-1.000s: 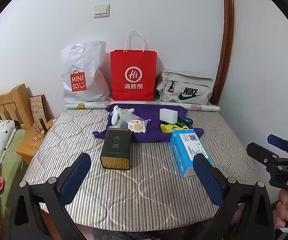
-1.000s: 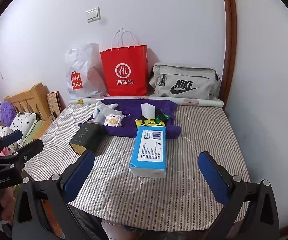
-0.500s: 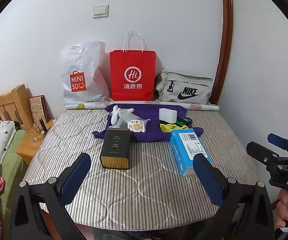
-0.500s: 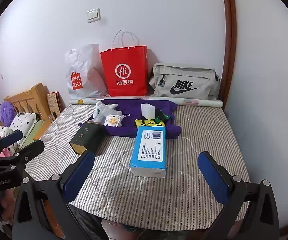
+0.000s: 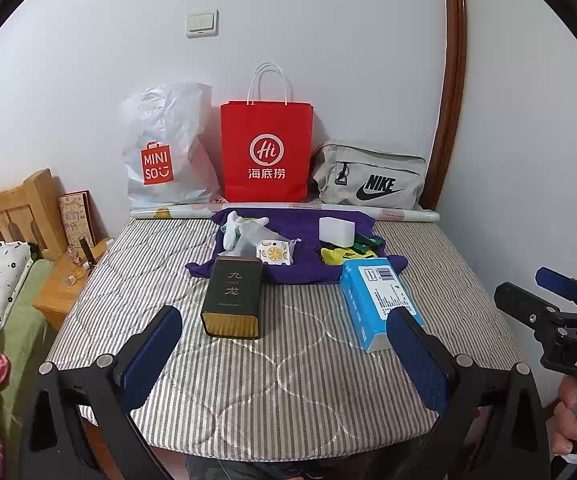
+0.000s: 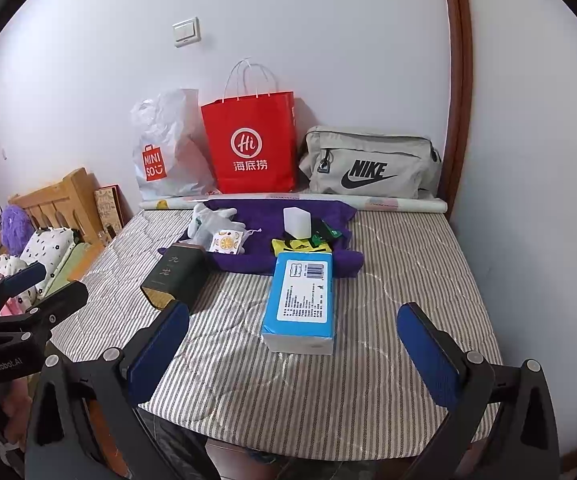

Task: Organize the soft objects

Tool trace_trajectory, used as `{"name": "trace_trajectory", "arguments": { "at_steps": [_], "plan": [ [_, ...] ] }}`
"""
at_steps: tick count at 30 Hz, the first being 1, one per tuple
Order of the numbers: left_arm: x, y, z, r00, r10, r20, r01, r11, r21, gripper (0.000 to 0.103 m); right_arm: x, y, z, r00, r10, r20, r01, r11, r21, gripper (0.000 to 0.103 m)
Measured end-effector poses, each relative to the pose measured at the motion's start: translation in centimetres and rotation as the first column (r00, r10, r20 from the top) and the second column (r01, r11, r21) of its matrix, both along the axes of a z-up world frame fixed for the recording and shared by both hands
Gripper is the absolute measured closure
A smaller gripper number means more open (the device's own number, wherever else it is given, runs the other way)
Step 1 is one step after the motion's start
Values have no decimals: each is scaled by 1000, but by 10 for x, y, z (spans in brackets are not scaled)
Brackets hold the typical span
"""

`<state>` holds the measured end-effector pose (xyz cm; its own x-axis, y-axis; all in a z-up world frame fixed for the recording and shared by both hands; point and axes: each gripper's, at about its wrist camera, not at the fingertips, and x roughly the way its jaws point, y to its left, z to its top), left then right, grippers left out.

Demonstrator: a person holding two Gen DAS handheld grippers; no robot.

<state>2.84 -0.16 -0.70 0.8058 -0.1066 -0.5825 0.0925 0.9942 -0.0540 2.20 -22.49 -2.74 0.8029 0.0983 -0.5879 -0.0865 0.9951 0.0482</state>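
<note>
Above striped mattress [image 5: 288, 380]: grippers wide, empty.

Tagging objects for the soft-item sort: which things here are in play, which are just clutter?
In play: purple cloth, white plush, lemon-print pouch, white sponge block, yellow packet, blue tissue pack.

Clutter, probably: dark tea tin, Miniso bag, red bag, Nike bag.

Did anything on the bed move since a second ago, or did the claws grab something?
Nothing visibly changed. The left claw and right claw both hang open over the near edge of the striped mattress, holding nothing. The dark tea tin, the blue tissue pack and the small things on the purple cloth lie just where they were.
</note>
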Motion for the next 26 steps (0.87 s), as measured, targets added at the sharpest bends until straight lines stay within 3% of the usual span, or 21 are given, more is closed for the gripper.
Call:
{"name": "trace_trajectory", "arguments": {
  "at_steps": [26],
  "plan": [
    [-2,-1,1,1000,-8,7,8,1000,0,0,-2,1,1,1000,0,2,0,1000,-1,1]
  ]
}}
